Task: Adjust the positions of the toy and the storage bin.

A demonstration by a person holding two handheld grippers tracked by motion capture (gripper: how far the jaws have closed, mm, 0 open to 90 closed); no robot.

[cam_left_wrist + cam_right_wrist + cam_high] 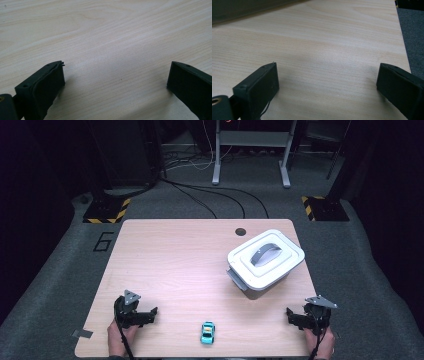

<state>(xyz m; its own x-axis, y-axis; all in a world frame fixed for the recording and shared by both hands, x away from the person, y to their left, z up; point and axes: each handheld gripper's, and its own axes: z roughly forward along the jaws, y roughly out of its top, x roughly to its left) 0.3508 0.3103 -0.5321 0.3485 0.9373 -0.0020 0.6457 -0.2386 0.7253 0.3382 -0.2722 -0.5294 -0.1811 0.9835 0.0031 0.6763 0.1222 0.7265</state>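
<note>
Your left gripper [150, 312] and right gripper [292, 314] rest low on the pale woodgrain table [175, 265], jaws wide apart, gripping nothing. Between them sits a small, seemingly plastic blue car [207, 333]. Farther right stands a white rounded-rectangle box [265, 262], lidded.

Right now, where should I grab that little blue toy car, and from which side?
Grip the blue toy car across its two long flanks, coming straight down from above. It sits upright on its wheels, nose pointing away from you, alone on the table. Probably easiest for the left gripper, whose jaws stand open.
</note>
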